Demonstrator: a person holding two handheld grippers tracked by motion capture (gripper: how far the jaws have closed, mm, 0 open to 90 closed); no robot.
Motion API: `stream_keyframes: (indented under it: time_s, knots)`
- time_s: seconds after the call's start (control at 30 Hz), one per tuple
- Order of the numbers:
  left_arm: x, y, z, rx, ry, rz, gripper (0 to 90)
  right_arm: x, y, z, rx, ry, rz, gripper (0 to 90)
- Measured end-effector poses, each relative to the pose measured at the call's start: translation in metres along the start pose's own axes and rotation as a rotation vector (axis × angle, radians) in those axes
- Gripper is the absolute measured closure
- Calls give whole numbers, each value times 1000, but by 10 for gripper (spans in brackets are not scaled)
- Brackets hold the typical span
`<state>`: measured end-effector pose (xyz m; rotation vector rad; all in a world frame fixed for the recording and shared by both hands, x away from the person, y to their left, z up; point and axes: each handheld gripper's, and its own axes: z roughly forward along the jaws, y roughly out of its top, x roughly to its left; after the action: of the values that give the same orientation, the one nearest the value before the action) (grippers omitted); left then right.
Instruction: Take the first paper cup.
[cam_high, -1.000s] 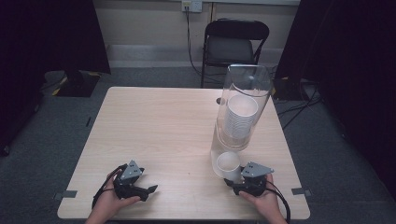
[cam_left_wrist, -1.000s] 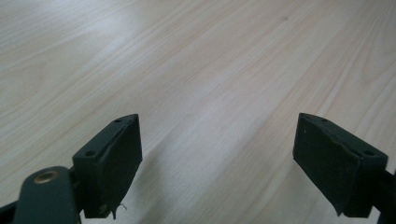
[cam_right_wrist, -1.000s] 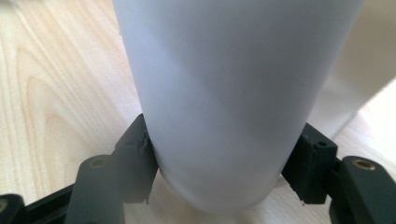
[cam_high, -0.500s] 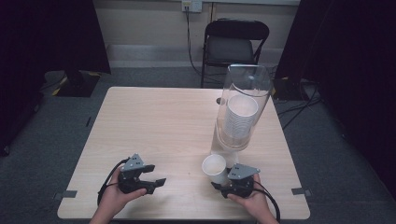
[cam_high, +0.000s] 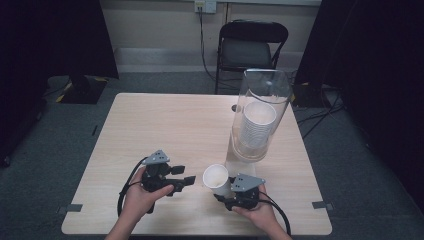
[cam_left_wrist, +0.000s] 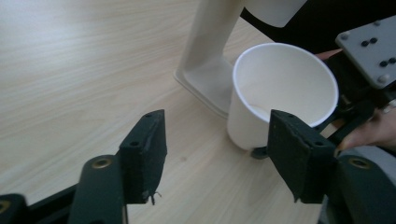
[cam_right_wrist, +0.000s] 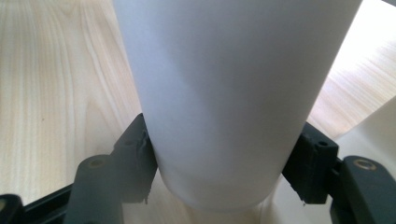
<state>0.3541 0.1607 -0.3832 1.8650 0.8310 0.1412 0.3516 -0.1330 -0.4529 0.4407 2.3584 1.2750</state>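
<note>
A tall clear cylinder (cam_high: 264, 112) stands on a pale base (cam_left_wrist: 208, 70) toward the right of the table (cam_high: 165, 125), and inside it sits a stack of white paper cups (cam_high: 257, 129), their open mouths up. One more white paper cup (cam_high: 216, 181) is out of the cylinder, at the near edge of the table just in front of the base. It is plain and unmarked, tapering to a narrower bottom, and it looks empty inside; it tilts with its mouth toward the left. The right gripper (cam_high: 231, 192) pinches this cup low on its wall, a pad (cam_right_wrist: 140, 158) pressed against each side near the bottom. The left gripper (cam_high: 188, 175) hovers just left of the cup, pointing at its mouth; its jaws have just been closing, yet they stand apart with bare tabletop between them and touch nothing.
</note>
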Motion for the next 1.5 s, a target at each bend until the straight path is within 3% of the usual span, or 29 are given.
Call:
stream_keyframes:
  time_s: [0.03, 0.13, 0.27, 0.47, 0.57, 0.63, 0.73, 0.87, 1.03, 1.1, 1.17, 1.5]
  knots:
    - [-1, 3, 3, 13, 5, -25, 399, 0, 0, 0, -2, 1, 3, 350]
    - [-2, 9, 7, 37, 1, -40, 430, 0, 1, 2, -5, 5, -9, 350]
    - [0, 16, 15, 76, -16, -94, 489, -1, 1, 2, -11, 4, -13, 349]
    - [-1, 20, 23, 80, -42, -129, 501, 0, 2, 3, -16, 11, -21, 349]
    - [-1, 21, 27, 92, -36, -128, 503, 1, 4, 5, -21, 18, -33, 348]
    - [-2, 22, 29, 108, -15, -119, 529, 2, 5, 7, -28, 25, -35, 348]
    - [-3, 21, 32, 130, 14, -131, 643, 5, 9, 8, -36, 25, -45, 346]
    - [-2, 24, 30, 150, 57, -178, 847, 7, 14, 10, -47, 18, -42, 343]
    - [3, 25, 26, 163, 73, -226, 865, 9, 15, 13, -49, 7, -35, 322]
    - [7, 26, 20, 150, 113, -241, 875, 9, 14, 12, -48, -21, -32, 245]
    - [14, 26, 14, 152, 122, -268, 876, 6, 12, 9, -47, -33, -18, 243]
    - [48, 21, -4, 214, 280, -344, 874, -7, 3, -8, -61, -87, 77, 218]
